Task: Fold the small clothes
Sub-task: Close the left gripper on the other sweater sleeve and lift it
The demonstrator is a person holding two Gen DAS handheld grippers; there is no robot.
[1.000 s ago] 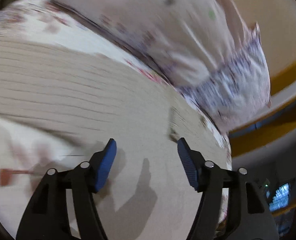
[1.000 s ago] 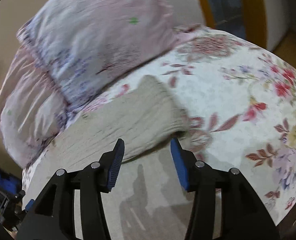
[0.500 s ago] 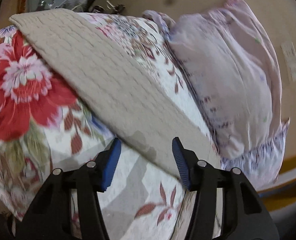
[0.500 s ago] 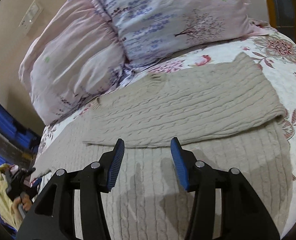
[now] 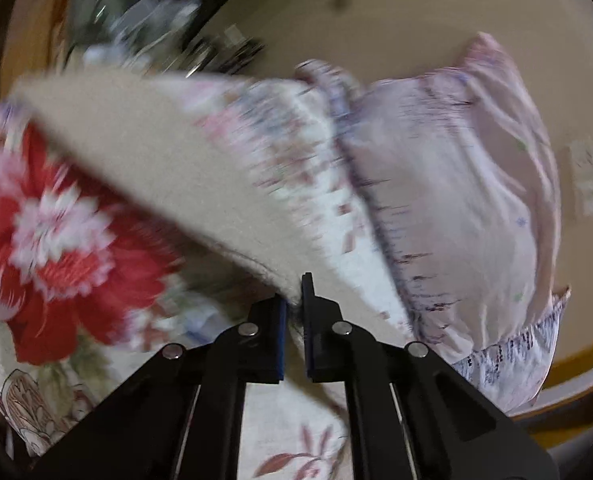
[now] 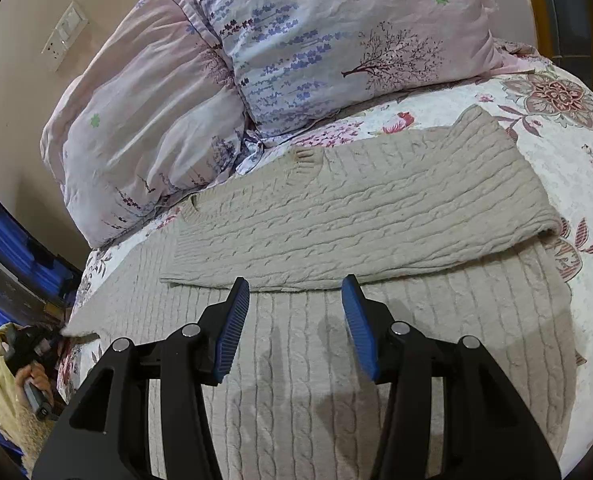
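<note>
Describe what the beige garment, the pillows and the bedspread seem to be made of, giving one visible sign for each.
Beige sweater: looks like chunky knitted yarn, matte; raised cable ribs run along it.
Pillows: seemingly thin woven cotton-like cloth, printed; fine crinkles and flat lavender and tree prints.
Bedspread: probably quilted printed fabric; flat flower pattern with a faintly puckered surface, though the fibre cannot be told.

Right tongs gape at bottom centre above the beige sweater. The sweater lies partly folded across the bed. Two pillows fill the upper frame.
</note>
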